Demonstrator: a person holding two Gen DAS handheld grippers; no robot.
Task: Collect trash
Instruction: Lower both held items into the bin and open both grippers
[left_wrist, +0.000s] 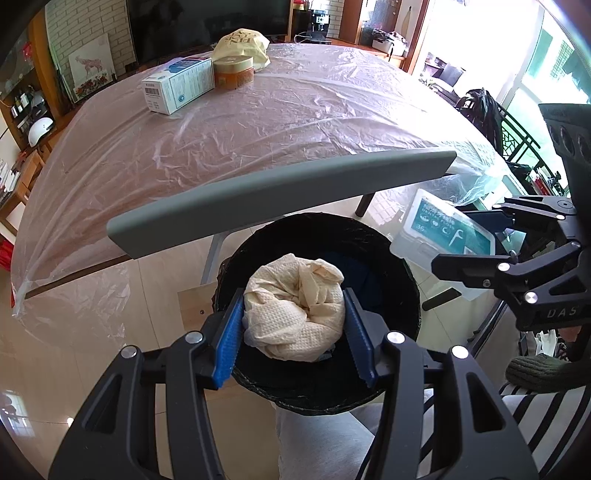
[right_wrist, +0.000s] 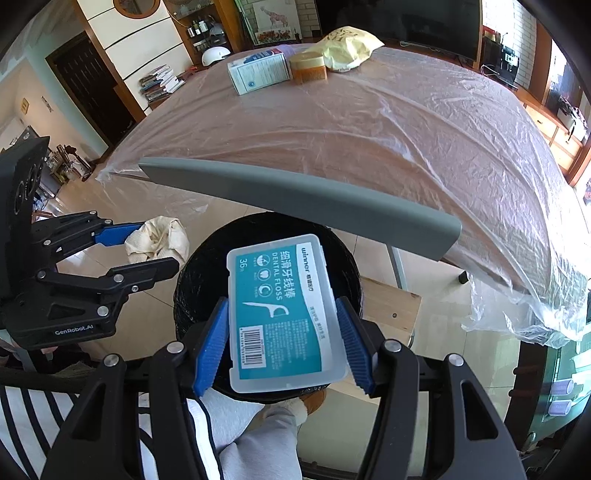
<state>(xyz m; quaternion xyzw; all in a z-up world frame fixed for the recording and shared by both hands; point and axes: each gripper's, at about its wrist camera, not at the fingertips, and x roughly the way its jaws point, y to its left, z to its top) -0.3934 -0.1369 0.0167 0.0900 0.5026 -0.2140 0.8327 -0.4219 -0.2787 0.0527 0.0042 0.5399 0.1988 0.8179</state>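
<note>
My left gripper (left_wrist: 294, 325) is shut on a crumpled cream paper towel wad (left_wrist: 295, 314) and holds it over the round black trash bin (left_wrist: 388, 254) on the floor. In the right wrist view that wad (right_wrist: 159, 240) hangs left of the bin (right_wrist: 199, 277). My right gripper (right_wrist: 282, 332) is shut on a clear plastic dental floss box with a teal label (right_wrist: 280, 310), held above the bin's mouth. The same box (left_wrist: 443, 236) and right gripper (left_wrist: 476, 240) show at the right of the left wrist view. Both grippers point steeply down.
A grey chair back (left_wrist: 280, 195) arches over the bin. Behind it a table under plastic sheeting (left_wrist: 277, 122) carries a white-blue box (left_wrist: 177, 86), an orange tub (left_wrist: 233, 72) and a yellow bag (left_wrist: 243, 44). The person's grey trouser leg (right_wrist: 258, 435) is below.
</note>
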